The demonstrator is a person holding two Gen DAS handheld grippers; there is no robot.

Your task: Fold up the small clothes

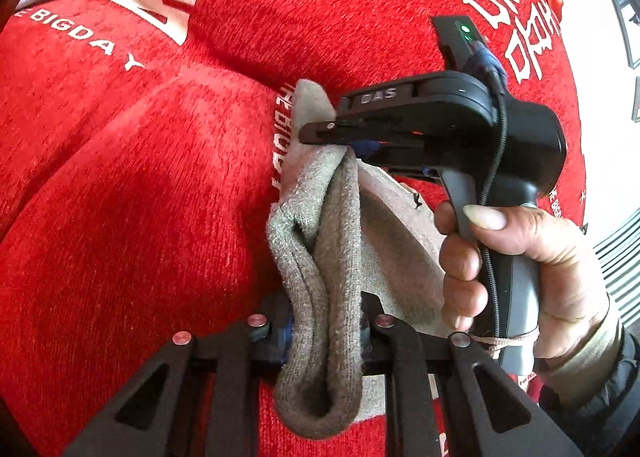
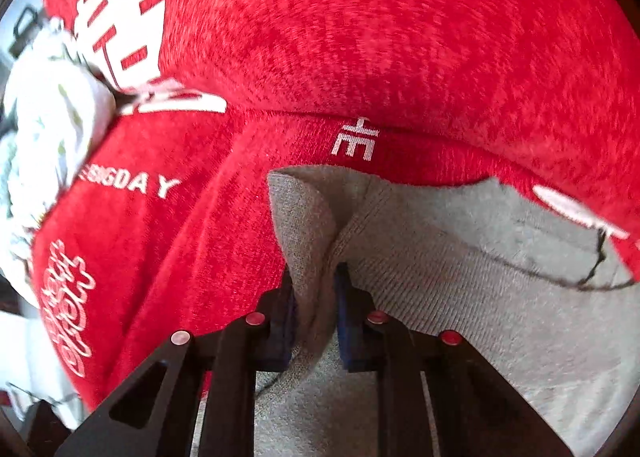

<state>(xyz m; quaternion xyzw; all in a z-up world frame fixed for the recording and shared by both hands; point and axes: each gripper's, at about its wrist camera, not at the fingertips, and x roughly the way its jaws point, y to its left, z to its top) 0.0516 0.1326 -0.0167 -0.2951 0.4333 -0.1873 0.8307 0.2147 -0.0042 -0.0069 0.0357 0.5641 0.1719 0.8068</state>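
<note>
A small grey-brown knitted garment (image 1: 332, 257) hangs bunched over a red plush blanket (image 1: 140, 177). My left gripper (image 1: 326, 331) is shut on its lower folded end. My right gripper (image 1: 340, 137), held in a hand, is shut on its upper edge, seen from the side in the left wrist view. In the right wrist view the right gripper (image 2: 316, 313) pinches a raised fold of the grey garment (image 2: 460, 269), which spreads to the right and has a thin black line drawn on it.
The red blanket (image 2: 360, 37) with white lettering covers the whole surface and lies in soft folds. A white patterned cloth (image 2: 44, 129) lies at the left edge of the right wrist view. A pale area shows at the far right of the left wrist view.
</note>
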